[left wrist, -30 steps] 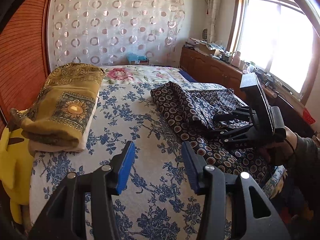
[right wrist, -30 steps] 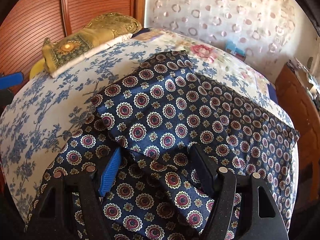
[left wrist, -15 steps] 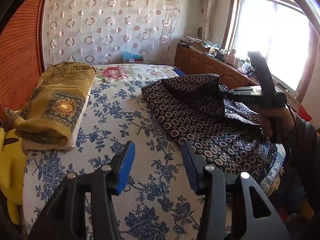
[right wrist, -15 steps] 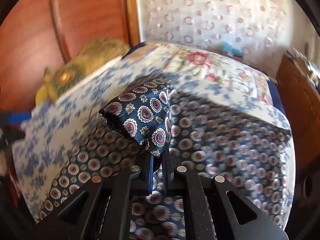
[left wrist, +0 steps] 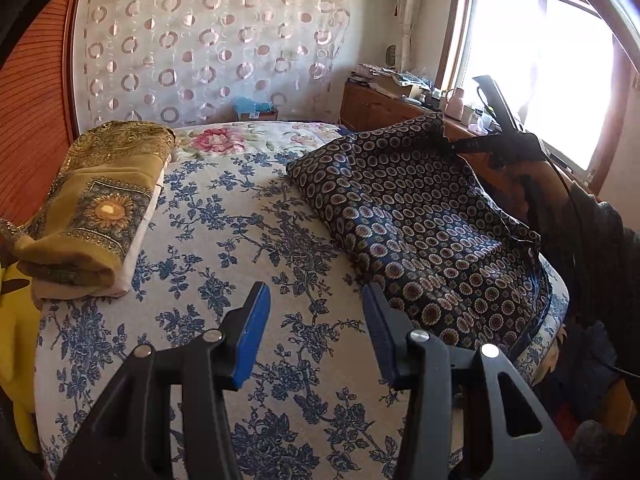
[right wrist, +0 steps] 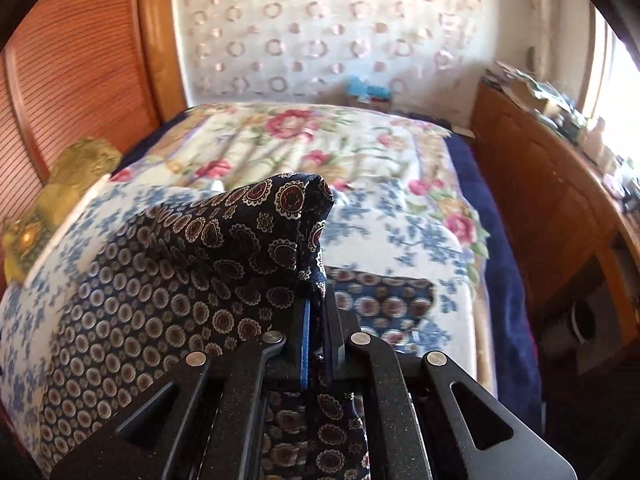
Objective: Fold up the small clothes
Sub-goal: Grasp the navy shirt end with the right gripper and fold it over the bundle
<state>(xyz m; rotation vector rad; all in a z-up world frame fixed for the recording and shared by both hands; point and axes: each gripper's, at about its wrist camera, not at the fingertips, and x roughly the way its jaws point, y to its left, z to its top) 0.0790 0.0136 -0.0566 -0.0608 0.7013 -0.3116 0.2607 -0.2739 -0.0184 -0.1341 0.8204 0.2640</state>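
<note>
The right gripper (right wrist: 316, 308) is clamped tight on a fold of the navy medallion-print garment (right wrist: 192, 280), its jaws having just closed on the cloth, which bunches into a peak just beyond the pads and drapes down to the bed (right wrist: 404, 240) on the left. Only the right wrist view shows that pinch up close; the left wrist view shows the same gripper (left wrist: 452, 144) from the side, held by a sleeved hand (left wrist: 532, 184) near the window (left wrist: 540, 64), lifting one corner of the garment (left wrist: 420, 220) clear of the bed's blue-flowered cover (left wrist: 224, 240). The left gripper (left wrist: 316, 332) hangs over that cover with its blue pads (left wrist: 252, 336) partly apart, holding and touching nothing. The garment lies spread on the window side of the bed, its lifted edge taut; a folded ochre cloth (left wrist: 92, 204) sits at the opposite side.
</note>
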